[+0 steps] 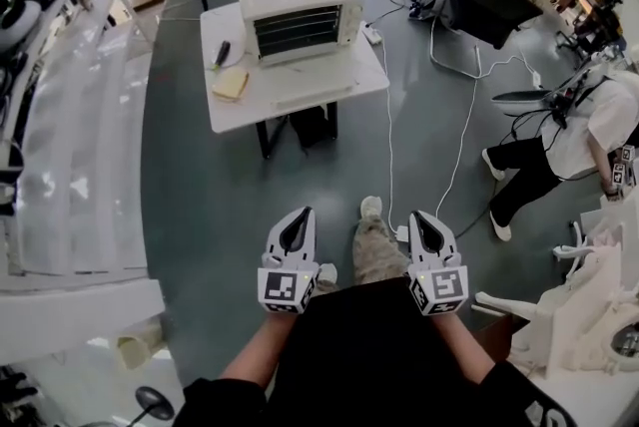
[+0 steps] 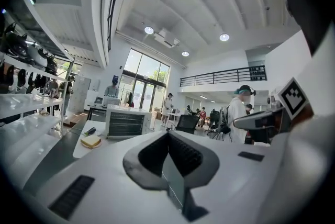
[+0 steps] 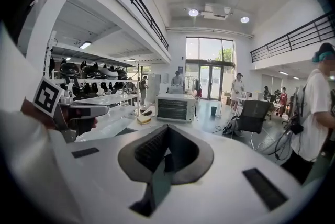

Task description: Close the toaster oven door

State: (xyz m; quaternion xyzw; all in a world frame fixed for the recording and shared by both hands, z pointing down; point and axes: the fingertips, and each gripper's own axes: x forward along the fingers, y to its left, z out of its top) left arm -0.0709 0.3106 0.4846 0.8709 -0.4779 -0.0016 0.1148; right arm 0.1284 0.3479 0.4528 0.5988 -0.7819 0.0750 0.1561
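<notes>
White plastic housings enclose both hand-held grippers, low in the head view and level with each other above the grey floor [image 1: 200, 206]. The left gripper [image 1: 296, 215] is at lower centre-left. Its own view shows the left gripper [image 2: 167, 135] with the dark ribbed pads [image 2: 183, 154] brought together at the tips and nothing between them. The right gripper [image 1: 423, 217] is at lower centre-right. In its own view the right gripper [image 3: 167, 129] likewise has its jaws drawn together and is empty. Neither gripper touches any object. Both are well apart from the toaster oven.

The white table [image 1: 230, 116] stands in the upper centre of the head view. The toaster oven [image 1: 300, 1] sits on its far half. The front opening shows dark rack bars, and the toaster oven door [image 1: 318, 74] appears folded down flat in front of it. A yellowish slice [image 1: 231, 83] lies on the table left of the door, with a dark object [image 1: 222, 54] just beyond it. A seated person [image 1: 559, 141] is at the right edge.
</notes>
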